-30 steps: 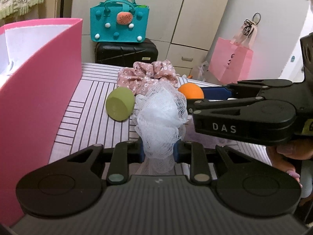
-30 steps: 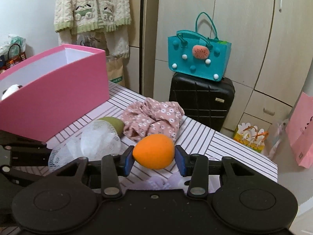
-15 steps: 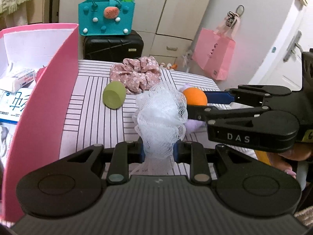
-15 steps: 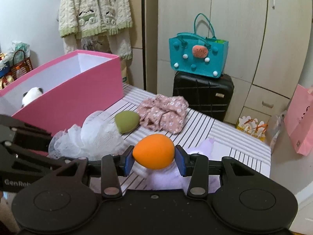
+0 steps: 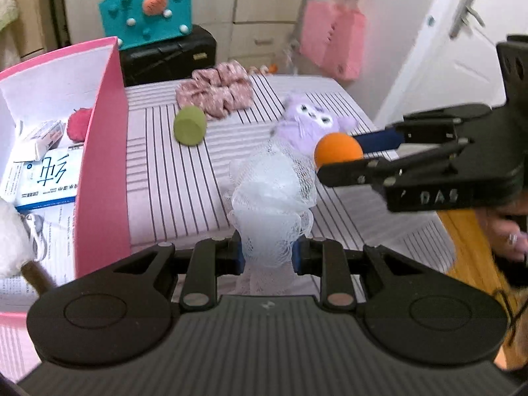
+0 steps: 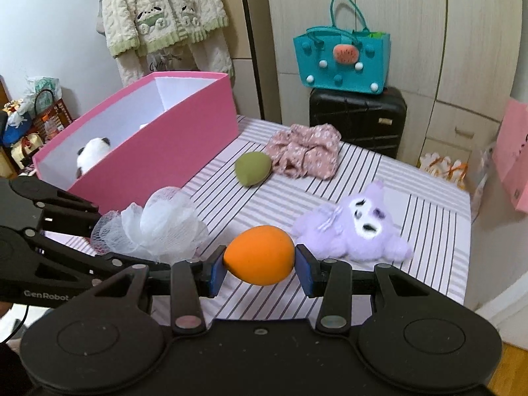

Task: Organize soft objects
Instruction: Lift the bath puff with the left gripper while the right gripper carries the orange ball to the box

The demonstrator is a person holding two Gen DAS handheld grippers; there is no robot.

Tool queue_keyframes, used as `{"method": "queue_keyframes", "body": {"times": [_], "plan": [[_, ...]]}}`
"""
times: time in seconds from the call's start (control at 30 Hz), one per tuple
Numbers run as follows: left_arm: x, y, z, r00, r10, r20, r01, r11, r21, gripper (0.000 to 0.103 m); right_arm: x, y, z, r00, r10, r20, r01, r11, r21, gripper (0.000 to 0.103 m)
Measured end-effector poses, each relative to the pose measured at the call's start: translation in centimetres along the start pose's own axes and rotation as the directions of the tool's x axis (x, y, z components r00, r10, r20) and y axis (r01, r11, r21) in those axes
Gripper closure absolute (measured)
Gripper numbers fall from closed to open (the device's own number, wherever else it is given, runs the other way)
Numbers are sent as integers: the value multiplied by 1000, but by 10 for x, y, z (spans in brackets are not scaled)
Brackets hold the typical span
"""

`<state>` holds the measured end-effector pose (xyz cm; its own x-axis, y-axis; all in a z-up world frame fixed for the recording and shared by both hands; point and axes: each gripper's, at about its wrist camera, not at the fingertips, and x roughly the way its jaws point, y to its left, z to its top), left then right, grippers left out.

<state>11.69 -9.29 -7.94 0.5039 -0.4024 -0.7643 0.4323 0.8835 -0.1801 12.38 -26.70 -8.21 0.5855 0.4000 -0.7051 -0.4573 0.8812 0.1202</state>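
1. Left gripper (image 5: 268,254) clamped narrow on the white mesh bath pouf (image 5: 272,194). Pouf is lifted clear of the striped table (image 5: 184,181), bulk billowing up past the pads.
2. Right gripper (image 6: 260,272) pinches the orange sponge egg (image 6: 259,254) between its blue pads, mid-width. Egg is off the table, gripped across its long ends.
3. The two grippers sit close side by side; in the left wrist view the right gripper's finger crosses just beside the pouf. Risk: netting snags on that finger, or the tools bump if both head for the box together.
4. Purple plush toy (image 6: 354,227) lies on the table just beyond the egg, not held.
5. Pink box (image 6: 155,151) stands on the left, open top, already holding a white plush (image 6: 90,156), a red ball (image 5: 79,123) and paper packs. Judgement: both held items likely go here. Risk: the wall is tall, so a low carry catches pouf or egg on the rim. The egg is smooth and rounded and could squirt out of the pads.
6. Green sponge (image 6: 252,172) and pink floral scrunchie (image 6: 305,153) are further back on the table, touching or nearly, still loose.
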Motion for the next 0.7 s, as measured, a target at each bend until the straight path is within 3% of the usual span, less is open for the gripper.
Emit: {"method": "queue_keyframes", "body": {"times": [0.13, 0.37, 0.53, 0.7], "plan": [[-15, 0, -4, 1000, -6, -29, 7, 999, 46, 78, -9, 7, -5, 1000, 20, -23, -19, 999, 29, 54], [-35, 10, -1, 991, -83, -106, 86, 996, 28, 79, -23, 27, -2, 996, 39, -78, -36, 998, 43, 54], [-58, 14, 6, 989, -95, -112, 102, 994, 51, 79, -38, 47, 2, 993, 82, -89, -81, 997, 17, 54], [-81, 18, 10, 994, -80, -68, 85, 993, 81, 78, -52, 70, 11, 990, 129, -63, -130, 991, -25, 54]]}}
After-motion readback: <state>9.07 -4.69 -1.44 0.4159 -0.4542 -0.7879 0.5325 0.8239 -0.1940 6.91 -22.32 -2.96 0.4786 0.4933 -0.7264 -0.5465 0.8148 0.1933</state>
